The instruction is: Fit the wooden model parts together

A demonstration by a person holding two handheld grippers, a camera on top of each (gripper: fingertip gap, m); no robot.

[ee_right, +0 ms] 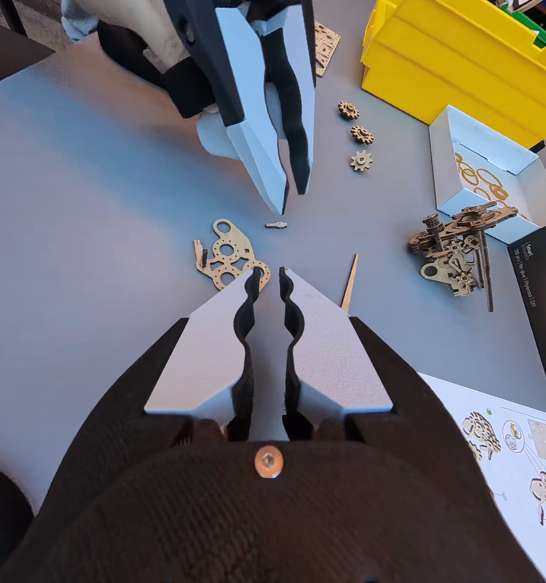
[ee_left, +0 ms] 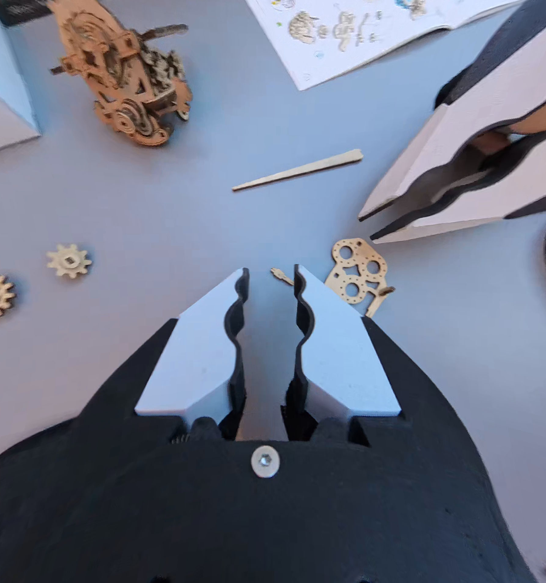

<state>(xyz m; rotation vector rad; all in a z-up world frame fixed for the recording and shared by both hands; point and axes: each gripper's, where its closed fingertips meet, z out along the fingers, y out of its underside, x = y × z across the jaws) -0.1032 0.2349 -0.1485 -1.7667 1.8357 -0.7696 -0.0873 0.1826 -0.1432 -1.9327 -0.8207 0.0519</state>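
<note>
Both grippers hang over the grey table (ee_right: 76,189) with nothing in them. Closest to the right camera, the right gripper (ee_right: 267,271) has its jaws parted by a narrow gap, one tip over the edge of a flat wooden plate (ee_right: 224,252) drilled with holes. Facing it, the left gripper (ee_left: 271,271) is open a little wider, its tips just short of a small wooden pin (ee_right: 275,225) lying on the table beside that plate.

A thin wooden stick (ee_left: 297,170) lies between the grippers and the half-built wooden model (ee_right: 454,252), which stands well off to the side near a white box (ee_right: 448,164) holding rubber bands. Three loose gears (ee_right: 361,135) sit in a row next to yellow bins (ee_right: 454,63). An open instruction booklet (ee_right: 502,441) lies near the right gripper.
</note>
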